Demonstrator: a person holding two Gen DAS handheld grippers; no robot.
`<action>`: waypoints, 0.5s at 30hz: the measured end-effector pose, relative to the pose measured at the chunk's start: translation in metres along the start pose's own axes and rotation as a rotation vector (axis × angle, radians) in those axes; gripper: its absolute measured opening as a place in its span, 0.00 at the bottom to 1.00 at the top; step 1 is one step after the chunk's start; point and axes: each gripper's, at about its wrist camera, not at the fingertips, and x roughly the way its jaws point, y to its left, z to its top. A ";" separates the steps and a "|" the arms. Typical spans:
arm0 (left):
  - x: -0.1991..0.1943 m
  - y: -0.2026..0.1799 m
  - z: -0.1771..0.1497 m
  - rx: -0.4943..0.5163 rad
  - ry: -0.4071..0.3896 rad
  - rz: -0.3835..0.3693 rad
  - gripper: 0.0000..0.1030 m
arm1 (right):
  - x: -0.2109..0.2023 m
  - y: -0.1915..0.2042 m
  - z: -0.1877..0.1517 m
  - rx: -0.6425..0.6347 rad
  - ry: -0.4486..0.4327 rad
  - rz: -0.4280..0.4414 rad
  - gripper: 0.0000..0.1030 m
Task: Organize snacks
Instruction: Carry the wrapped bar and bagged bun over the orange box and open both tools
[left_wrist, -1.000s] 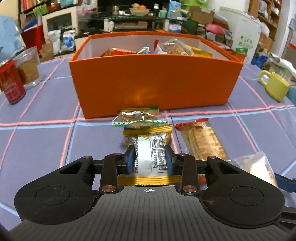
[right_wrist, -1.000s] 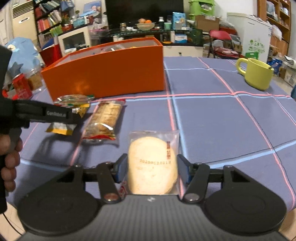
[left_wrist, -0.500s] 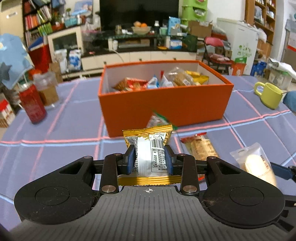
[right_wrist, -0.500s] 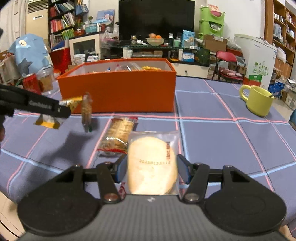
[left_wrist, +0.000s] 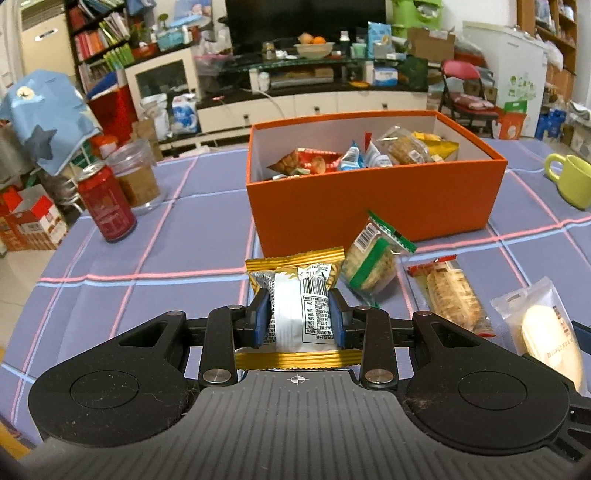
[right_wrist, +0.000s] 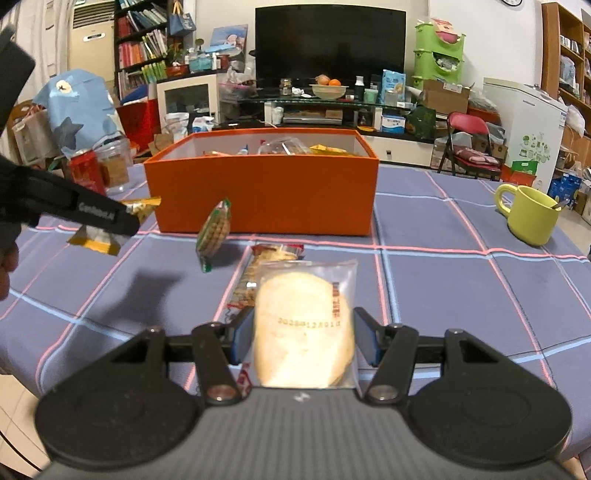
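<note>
My left gripper (left_wrist: 298, 314) is shut on a gold-and-white snack packet (left_wrist: 297, 295) and holds it above the table, in front of the orange box (left_wrist: 373, 199). A green-banded cracker pack (left_wrist: 373, 258) hangs tilted off the gold packet's far end, clear of the cloth (right_wrist: 214, 230). My right gripper (right_wrist: 303, 339) is shut on a clear bag with a round rice cracker (right_wrist: 303, 325), lifted off the table. A red-trimmed biscuit pack (left_wrist: 452, 295) lies on the cloth. The box holds several snacks (left_wrist: 354, 155).
A yellow-green mug (right_wrist: 530, 214) stands at the right. A red can (left_wrist: 107, 206) and a glass jar (left_wrist: 135, 177) stand at the left. The left gripper's arm (right_wrist: 74, 214) crosses the right wrist view. The tablecloth (left_wrist: 166, 258) is blue with pink lines.
Both grippers have risen with their packets, so the box's inside now shows. The green-banded pack came up off the table with the gold packet and now hangs tilted.
</note>
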 end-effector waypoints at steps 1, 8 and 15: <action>0.000 0.000 0.001 0.000 -0.001 0.000 0.06 | -0.001 0.001 0.000 -0.003 -0.001 0.002 0.59; 0.001 0.001 0.001 0.002 0.003 0.004 0.06 | -0.001 0.005 0.001 -0.006 -0.003 0.008 0.59; 0.003 0.004 0.001 -0.007 0.007 0.006 0.07 | -0.003 0.006 0.002 -0.004 -0.008 0.018 0.59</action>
